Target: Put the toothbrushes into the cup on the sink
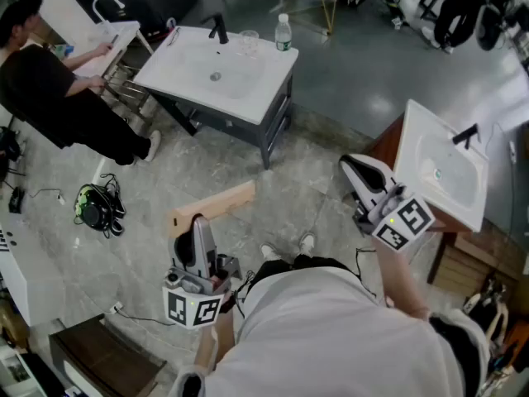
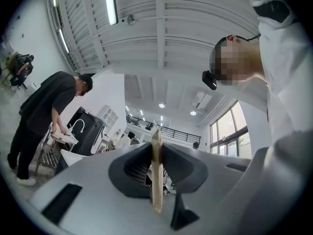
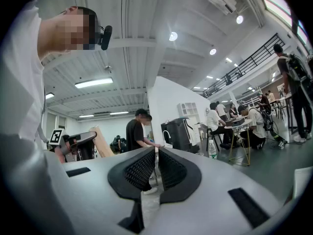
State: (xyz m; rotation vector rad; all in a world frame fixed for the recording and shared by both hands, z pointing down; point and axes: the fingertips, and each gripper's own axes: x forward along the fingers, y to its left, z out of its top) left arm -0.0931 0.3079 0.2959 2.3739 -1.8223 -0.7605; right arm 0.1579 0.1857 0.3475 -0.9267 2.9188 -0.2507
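My left gripper (image 1: pixel 198 222) is held low at the view's bottom left, shut on a tan wooden toothbrush (image 1: pixel 213 208) that lies crosswise through its jaws. In the left gripper view the toothbrush (image 2: pixel 156 170) stands edge-on between the pads. My right gripper (image 1: pixel 351 165) is raised at the right with its jaws pressed together; I see nothing between them in the right gripper view (image 3: pixel 156 153). A clear glass cup (image 1: pixel 248 41) stands at the back of the far white sink (image 1: pixel 248 89), beside its black faucet (image 1: pixel 218 30). Both grippers are well away from that sink.
A water bottle (image 1: pixel 283 33) stands right of the cup. A second white sink (image 1: pixel 442 180) with a black faucet (image 1: pixel 465 136) is close on my right. A person in black (image 1: pixel 50 98) works at another basin on the left. Cables and a headset (image 1: pixel 95 207) lie on the floor.
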